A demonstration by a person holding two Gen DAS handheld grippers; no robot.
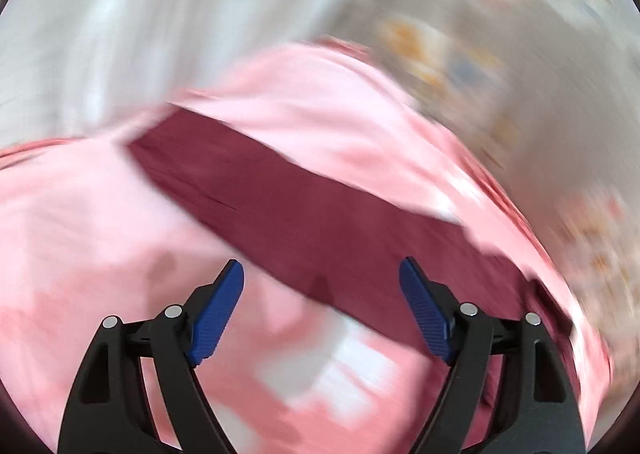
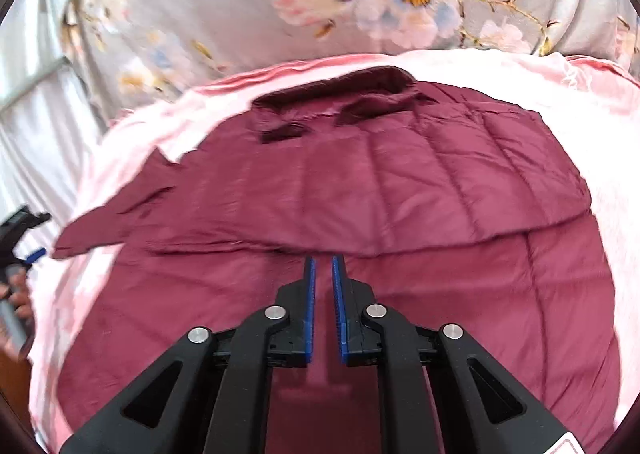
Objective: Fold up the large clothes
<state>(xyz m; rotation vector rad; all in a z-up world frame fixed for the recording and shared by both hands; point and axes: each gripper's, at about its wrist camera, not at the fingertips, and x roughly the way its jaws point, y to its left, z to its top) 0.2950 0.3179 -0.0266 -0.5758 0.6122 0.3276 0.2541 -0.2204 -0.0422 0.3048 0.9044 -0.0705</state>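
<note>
Pink bedsheet (image 2: 560, 93) under maroon quilted jacket (image 2: 400, 181), spread ahead of your right gripper (image 2: 324, 266); jaws slightly parted, empty. Left gripper (image 1: 320, 274) wide open, empty. Puffy, soft, slippery: pinch hem or sleeve (image 2: 112, 221).

A pink sheet (image 2: 552, 93) covers the bed, a grey flowered quilt (image 2: 224, 1) lies bunched along its far side, and white curtains (image 2: 36, 125) hang at left.

Each black hand-held gripper (image 2: 323, 266) has ribbed blue pads (image 1: 218, 314) and silver pivot screws (image 2: 276, 312).
</note>
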